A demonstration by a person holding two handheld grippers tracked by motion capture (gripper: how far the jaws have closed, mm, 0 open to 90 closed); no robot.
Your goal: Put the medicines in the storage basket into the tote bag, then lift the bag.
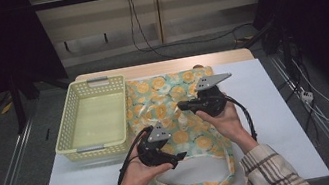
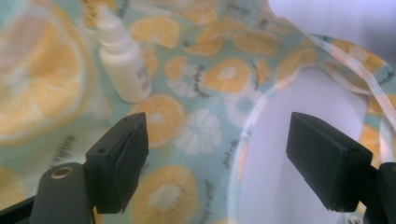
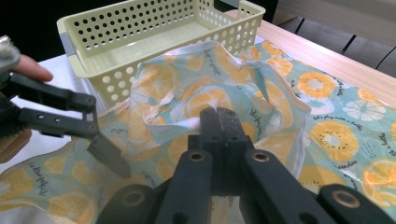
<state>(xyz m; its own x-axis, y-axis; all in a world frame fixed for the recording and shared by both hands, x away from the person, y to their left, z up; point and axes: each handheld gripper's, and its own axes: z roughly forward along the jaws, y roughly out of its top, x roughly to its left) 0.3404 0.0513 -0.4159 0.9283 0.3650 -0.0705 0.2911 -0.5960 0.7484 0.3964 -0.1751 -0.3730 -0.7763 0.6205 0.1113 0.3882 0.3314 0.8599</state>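
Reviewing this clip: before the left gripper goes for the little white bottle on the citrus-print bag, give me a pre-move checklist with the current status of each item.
1. Right gripper clamped on the bag fabric: ok, jaws shut on a raised fold.
2. Left gripper open: ok, jaws apart with nothing between them.
3. White bottle within sight of the left gripper: ok, it lies on the bag ahead of the jaws, toward the left one.
4. Bottle cap closed: cannot tell, too blurred.
5. Basket ready to receive: ok, it stands beside the bag with its floor bare.
6. Bag strap away from the left jaws: ok, it loops off to the right.
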